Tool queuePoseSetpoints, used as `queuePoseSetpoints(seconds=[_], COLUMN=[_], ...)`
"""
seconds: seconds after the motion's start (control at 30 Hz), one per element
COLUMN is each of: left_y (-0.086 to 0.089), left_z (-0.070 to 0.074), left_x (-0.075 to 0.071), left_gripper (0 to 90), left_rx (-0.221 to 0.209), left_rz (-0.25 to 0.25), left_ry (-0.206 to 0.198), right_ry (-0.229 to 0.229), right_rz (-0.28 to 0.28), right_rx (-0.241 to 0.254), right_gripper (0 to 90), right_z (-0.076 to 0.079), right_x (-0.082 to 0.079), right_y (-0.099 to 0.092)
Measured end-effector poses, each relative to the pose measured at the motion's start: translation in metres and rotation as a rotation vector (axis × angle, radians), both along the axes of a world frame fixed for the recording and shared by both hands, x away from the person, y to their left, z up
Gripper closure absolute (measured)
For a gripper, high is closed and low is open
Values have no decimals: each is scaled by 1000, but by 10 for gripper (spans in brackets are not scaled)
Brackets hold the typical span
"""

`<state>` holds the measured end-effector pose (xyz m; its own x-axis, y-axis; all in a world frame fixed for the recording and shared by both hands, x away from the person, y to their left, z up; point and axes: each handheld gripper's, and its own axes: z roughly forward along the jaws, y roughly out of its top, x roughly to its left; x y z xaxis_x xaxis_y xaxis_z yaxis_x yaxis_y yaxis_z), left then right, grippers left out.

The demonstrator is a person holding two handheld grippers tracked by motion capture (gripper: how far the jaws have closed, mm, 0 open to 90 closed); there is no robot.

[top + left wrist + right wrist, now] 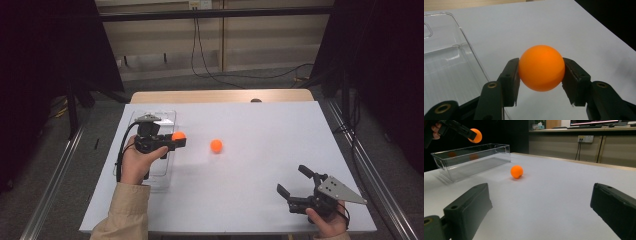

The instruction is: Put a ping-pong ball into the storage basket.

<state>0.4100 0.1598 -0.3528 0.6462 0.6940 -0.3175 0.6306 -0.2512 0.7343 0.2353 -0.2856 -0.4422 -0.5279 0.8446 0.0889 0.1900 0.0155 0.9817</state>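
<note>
Right gripper (295,186) low near front edge of tabletop (260,200), fingers wide, empty. Left gripper (540,75) pinches orange ball (541,68) at rim of clear bin (471,160). Second ball (216,145) loose mid-tabletop. Risk: smooth ball squirts from flat fingers, bounces away.

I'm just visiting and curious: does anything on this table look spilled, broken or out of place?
Nothing stands out. The clear box stands upright and intact, one orange ball is gripped by the left gripper, and a second ball sits loose on the table.
</note>
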Motion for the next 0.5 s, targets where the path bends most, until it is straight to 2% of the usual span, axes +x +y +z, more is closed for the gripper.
queuePoseSetpoints(seconds=[0.5], left_y=[8], left_z=[-1], left_x=[2], left_gripper=[507], left_rx=[4], left_rz=[17], left_ry=[-2], right_ry=[0], right_rz=[-1], right_rx=[4], right_gripper=[21], right_z=[0], right_x=[0], right_y=[0])
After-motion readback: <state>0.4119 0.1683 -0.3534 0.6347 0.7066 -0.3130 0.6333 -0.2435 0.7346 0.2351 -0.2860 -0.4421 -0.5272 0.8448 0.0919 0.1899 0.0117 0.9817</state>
